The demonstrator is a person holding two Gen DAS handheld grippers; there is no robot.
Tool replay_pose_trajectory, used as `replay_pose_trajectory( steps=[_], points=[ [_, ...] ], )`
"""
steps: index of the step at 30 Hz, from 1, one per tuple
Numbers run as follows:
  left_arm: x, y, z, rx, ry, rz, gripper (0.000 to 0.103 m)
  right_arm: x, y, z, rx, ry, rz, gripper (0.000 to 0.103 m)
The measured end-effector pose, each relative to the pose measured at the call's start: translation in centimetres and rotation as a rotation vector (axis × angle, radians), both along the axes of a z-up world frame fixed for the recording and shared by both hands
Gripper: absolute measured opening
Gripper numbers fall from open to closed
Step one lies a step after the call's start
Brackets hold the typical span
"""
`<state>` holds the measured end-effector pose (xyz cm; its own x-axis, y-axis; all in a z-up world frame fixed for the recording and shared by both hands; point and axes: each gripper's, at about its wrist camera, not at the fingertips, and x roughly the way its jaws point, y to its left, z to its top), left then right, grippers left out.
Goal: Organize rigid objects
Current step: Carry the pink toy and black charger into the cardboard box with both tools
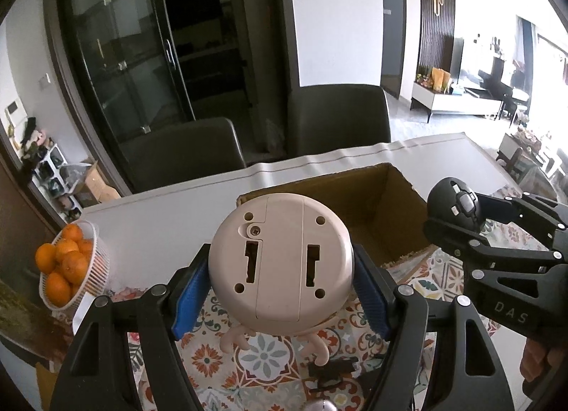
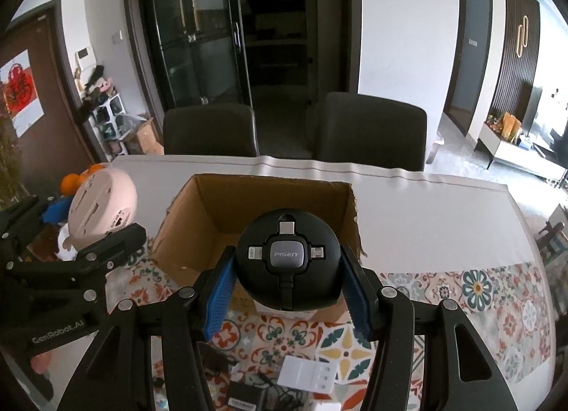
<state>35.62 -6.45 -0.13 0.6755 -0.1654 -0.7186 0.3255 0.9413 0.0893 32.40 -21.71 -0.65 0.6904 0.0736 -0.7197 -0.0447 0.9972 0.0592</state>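
At about nine o'clock in the left wrist view, a white basket of oranges (image 1: pixel 72 265) sits at the edge of the white surface (image 1: pixel 159 219). At the centre, the left gripper (image 1: pixel 280 290) has its jaws pinching a round pink device (image 1: pixel 280 258), underside facing the camera, with two slots and screw holes showing; small pink limbs hang below it over the patterned cloth (image 1: pixel 266 347). The blue pads (image 1: pixel 190 295) press on both of its sides. Behind it, toward one o'clock, stands an open cardboard box (image 1: pixel 372 205), and at three o'clock the right gripper reaches in carrying a black round object.

In the right wrist view, the pink device shows at nine o'clock, held up beside the box and apart from it. At the centre, the right gripper (image 2: pixel 287 276) has its jaws closed on a black round cable adapter (image 2: pixel 288 261) marked PISEN, with connector tips pointing out from a grey hub. It is held up in front of the box's near wall, the open box interior just behind at twelve o'clock. At six o'clock, a white plastic piece (image 2: pixel 309 373) and dark cables (image 2: pixel 255 393) lie on the cloth. Two dark chairs (image 2: pixel 369 130) stand behind the surface.
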Motion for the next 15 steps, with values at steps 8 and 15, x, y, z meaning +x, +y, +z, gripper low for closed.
replay_pose_trajectory(
  steps=[8,15],
  points=[
    [3.3,-0.5,-1.5,0.015,0.083,-0.014,0.074,3.4,-0.4,-1.4,0.018,0.076,0.016,0.056],
    [6.2,-1.5,-4.0,0.057,0.175,-0.035,0.074,5.8,-0.9,-3.4,0.028,0.158,0.021,0.056]
  ],
)
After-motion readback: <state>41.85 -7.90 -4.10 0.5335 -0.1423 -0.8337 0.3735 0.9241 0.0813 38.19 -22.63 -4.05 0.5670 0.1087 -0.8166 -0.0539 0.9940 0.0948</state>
